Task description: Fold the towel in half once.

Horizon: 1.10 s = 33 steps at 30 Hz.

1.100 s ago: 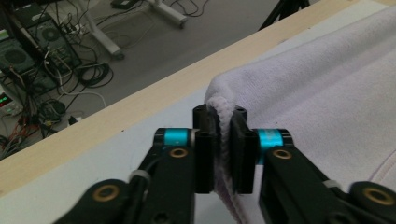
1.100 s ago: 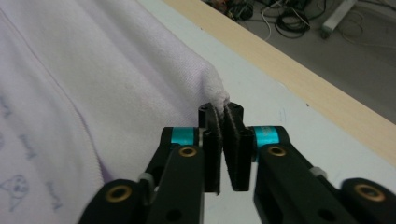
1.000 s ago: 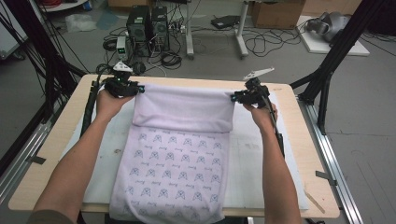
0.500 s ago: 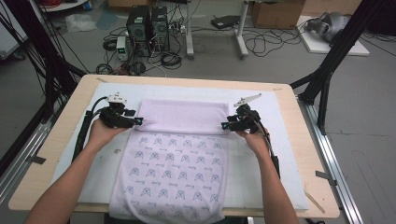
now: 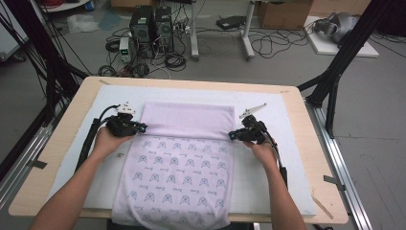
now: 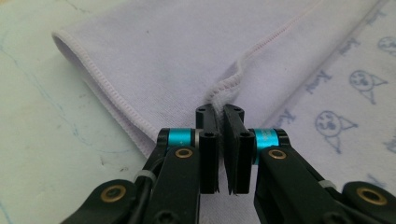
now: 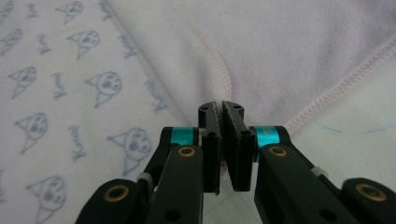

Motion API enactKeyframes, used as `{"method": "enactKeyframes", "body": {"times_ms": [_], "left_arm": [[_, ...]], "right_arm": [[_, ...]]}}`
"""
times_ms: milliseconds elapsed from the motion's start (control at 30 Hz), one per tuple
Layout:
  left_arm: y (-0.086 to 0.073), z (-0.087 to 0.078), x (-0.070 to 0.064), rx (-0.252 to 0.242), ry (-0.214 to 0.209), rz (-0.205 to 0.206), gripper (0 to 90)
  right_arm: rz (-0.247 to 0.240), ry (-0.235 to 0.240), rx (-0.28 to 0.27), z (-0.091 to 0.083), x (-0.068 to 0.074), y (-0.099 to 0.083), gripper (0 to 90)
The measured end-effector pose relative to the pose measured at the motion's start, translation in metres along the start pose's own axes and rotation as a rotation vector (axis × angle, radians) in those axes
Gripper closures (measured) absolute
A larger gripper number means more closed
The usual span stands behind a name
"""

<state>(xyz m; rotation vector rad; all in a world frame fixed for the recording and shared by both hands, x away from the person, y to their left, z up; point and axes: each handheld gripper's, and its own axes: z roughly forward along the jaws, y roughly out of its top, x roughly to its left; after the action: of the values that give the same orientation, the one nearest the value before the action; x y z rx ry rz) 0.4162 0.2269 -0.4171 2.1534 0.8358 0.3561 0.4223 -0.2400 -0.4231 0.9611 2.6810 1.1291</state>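
A lilac cloth (image 5: 177,177) printed with small blue faces lies on the white mat (image 5: 268,187), and its near end hangs over the table's front edge. Its far end is folded back toward me as a plain lilac flap (image 5: 189,120). My left gripper (image 5: 143,128) is shut on the flap's left corner; in the left gripper view the stitched hem (image 6: 229,84) is pinched between the jaws (image 6: 219,112). At the flap's right corner my right gripper (image 5: 231,135) is shut on the cloth, its jaws (image 7: 221,109) closed over the hemmed edge (image 7: 224,70).
The mat covers most of a wooden table (image 5: 311,143). A thin wooden stick (image 5: 321,202) lies near the front right corner. Black frame legs (image 5: 335,81) stand at both sides. Computers (image 5: 151,24) and cables sit on the floor beyond the far edge.
Both grippers have drawn the cloth's far edge toward me, from the table's far side to mid-table. The plain flap now lies over the printed part.
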Motion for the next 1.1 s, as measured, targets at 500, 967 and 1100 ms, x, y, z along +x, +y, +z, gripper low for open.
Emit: {"method": "enactKeyframes", "body": {"times_ms": [500,967,1100], "left_arm": [[-0.046,-0.090,-0.048,-0.156,-0.027,0.065,85.2],[-0.076,-0.094,-0.073,-0.117,-0.073,0.097,49.5],[-0.060,-0.077,-0.053,-0.103,-0.024,0.055,49.7]], "right_arm": [[-0.158,0.067,-0.128,-0.059,0.086,-0.024,86.6],[-0.159,0.104,-0.116,-0.039,0.104,-0.044,57.2],[-0.125,0.053,-0.118,-0.033,0.082,-0.030,52.8]]}}
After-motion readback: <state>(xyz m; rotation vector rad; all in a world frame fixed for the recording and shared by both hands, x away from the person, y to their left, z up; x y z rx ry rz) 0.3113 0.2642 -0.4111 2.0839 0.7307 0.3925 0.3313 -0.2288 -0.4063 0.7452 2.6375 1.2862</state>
